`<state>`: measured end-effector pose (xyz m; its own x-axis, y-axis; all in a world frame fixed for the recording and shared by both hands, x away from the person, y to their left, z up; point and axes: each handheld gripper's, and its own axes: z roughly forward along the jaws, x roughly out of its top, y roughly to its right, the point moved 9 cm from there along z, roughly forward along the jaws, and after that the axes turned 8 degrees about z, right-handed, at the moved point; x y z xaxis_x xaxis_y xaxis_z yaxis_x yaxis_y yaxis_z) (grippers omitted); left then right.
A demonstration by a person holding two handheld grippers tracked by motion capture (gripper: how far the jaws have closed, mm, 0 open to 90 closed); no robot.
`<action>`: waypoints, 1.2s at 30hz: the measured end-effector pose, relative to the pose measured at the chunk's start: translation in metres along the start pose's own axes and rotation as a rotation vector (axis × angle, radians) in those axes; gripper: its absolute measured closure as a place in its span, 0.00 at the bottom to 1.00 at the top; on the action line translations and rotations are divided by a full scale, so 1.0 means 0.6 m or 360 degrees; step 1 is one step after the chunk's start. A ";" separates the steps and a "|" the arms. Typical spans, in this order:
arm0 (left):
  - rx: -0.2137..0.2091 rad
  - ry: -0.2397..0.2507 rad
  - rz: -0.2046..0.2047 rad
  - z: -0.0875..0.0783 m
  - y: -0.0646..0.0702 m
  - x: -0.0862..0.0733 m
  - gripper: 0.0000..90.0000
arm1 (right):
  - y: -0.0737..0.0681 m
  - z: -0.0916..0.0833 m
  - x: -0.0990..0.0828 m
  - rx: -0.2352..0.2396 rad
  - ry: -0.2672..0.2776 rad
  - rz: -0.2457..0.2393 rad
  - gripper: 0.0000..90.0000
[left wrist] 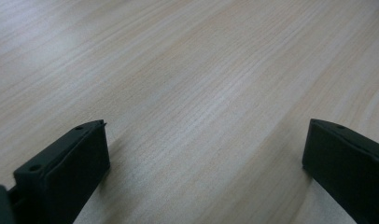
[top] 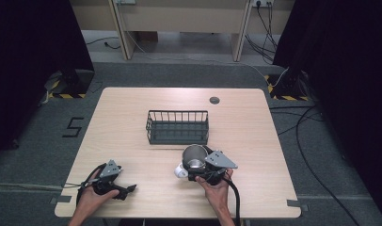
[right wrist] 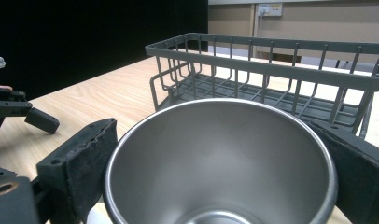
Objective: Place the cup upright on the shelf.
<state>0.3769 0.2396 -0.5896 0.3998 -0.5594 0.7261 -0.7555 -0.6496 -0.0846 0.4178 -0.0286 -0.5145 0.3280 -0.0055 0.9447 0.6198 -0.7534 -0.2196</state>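
Observation:
A steel cup (top: 194, 157) with an open mouth sits between the jaws of my right gripper (top: 196, 165) at the front middle of the wooden table (top: 128, 117). In the right gripper view both black pads (right wrist: 87, 154) press on the rim of the cup (right wrist: 220, 154), so the gripper (right wrist: 220, 140) is shut on it. Just beyond the cup stands a dark wire basket (top: 177, 112), with nothing in it (right wrist: 271, 63). My left gripper (top: 128, 190) rests at the front left of the table. It is open (left wrist: 204, 149), and bare wood lies between its jaws.
A small white object (top: 180, 172) lies against the cup's left side; I cannot tell what it is. A round grommet (top: 214, 100) sits near the table's far edge. Cables (top: 316, 141) trail over the floor at the right. Black curtains hang on both sides.

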 end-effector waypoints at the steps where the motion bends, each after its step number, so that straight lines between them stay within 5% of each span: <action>1: 0.0000 0.0000 0.0000 0.000 0.000 0.000 0.00 | 0.000 0.000 0.000 0.0000 0.0000 0.0000 0.07; 36: -0.0001 -0.0006 0.0006 -0.003 0.001 -0.002 0.00 | -0.050 -0.006 0.083 0.0131 0.0031 -0.0015 0.07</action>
<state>0.3748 0.2408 -0.5897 0.3986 -0.5637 0.7234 -0.7573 -0.6472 -0.0871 0.4131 -0.0085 -0.4598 0.3083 -0.0118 0.9512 0.6795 -0.6970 -0.2289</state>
